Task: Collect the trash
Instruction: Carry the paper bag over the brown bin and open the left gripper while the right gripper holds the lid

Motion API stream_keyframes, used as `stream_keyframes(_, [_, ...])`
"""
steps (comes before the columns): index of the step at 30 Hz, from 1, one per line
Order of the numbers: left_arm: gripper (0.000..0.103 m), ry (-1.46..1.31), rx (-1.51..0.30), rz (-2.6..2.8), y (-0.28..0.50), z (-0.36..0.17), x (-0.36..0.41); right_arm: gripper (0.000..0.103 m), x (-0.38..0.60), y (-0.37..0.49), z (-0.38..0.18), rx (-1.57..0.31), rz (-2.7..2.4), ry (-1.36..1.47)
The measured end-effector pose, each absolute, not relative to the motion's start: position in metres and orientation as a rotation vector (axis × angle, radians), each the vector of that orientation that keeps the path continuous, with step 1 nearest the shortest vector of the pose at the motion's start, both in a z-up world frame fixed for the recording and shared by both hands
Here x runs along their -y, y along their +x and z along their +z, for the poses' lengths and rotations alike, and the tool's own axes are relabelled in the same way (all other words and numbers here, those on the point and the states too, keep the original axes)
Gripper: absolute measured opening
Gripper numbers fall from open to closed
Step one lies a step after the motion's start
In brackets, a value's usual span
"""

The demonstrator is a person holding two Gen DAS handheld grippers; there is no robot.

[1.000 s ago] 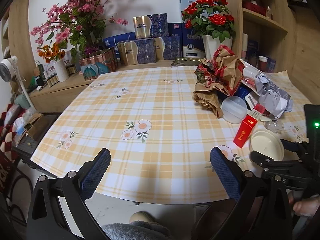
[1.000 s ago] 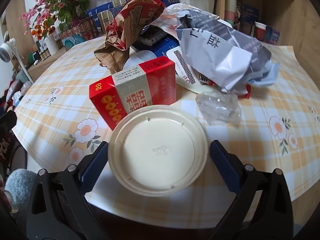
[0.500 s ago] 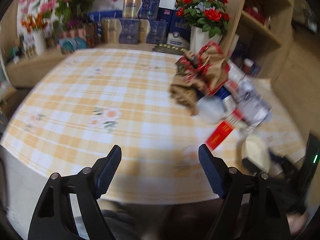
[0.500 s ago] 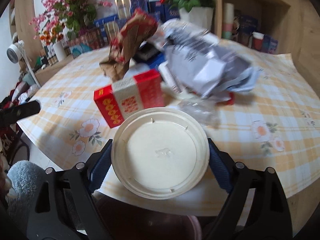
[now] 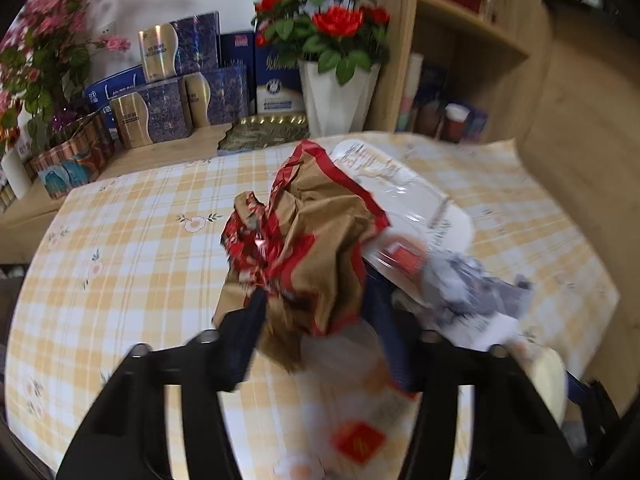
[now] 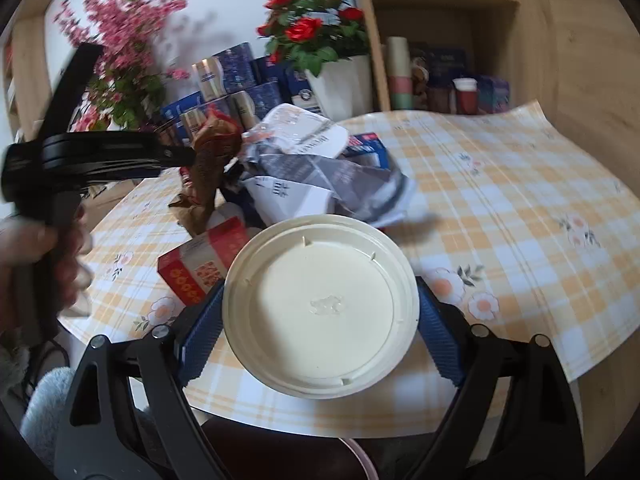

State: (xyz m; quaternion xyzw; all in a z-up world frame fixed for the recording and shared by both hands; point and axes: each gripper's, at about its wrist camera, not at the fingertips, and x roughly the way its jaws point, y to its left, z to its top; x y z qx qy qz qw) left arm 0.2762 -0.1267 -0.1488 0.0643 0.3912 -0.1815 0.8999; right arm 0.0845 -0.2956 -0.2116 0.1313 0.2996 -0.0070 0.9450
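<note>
A crumpled brown and red paper bag [image 5: 316, 240] stands on the checked tablecloth [image 5: 132, 248]. My left gripper [image 5: 320, 312] is at its lower part, jaws closing with the bag between the tips; blur hides whether the pads touch. In the right wrist view a hand [image 6: 24, 236] holds that left gripper [image 6: 176, 156] beside the bag [image 6: 212, 152]. My right gripper [image 6: 320, 292] is shut on a round cream lid [image 6: 320, 320], held above the table's front edge. A red cigarette box [image 6: 200, 260] and a crumpled grey wrapper [image 6: 320, 184] lie behind the lid.
A clear plastic tray [image 5: 396, 192] and a blue box [image 6: 368, 148] sit in the trash pile. A white vase of red roses [image 5: 336, 96], blue gift boxes [image 5: 180, 92] and a wooden shelf unit [image 5: 472, 28] stand behind the table.
My left gripper swung right from the bare cloth to the paper bag while its jaws narrowed. My right gripper closed on the cream lid and lifted it off the table.
</note>
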Motion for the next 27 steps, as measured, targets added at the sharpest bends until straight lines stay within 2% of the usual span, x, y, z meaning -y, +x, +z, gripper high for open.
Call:
stream_keyframes(6, [0.049, 0.249, -0.827, -0.314, 0.303, -0.164, 0.149, 0.087, 0.297, 0.076, -0.214, -0.588, 0.014, 0.285])
stream_keyframes(8, [0.030, 0.266, -0.827, -0.307, 0.305, -0.166, 0.149, 0.087, 0.296, 0.075, -0.215, -0.589, 0.024, 0.286])
stream_keyframes(16, [0.028, 0.246, -0.799, -0.316, 0.287, -0.139, 0.125, 0.087, 0.295, 0.064, -0.205, -0.555, 0.041, 0.294])
stream_keyframes(27, [0.028, 0.146, -0.765, -0.347, 0.213, -0.077, 0.060, 0.087, 0.293, 0.017, -0.167, -0.494, 0.014, 0.269])
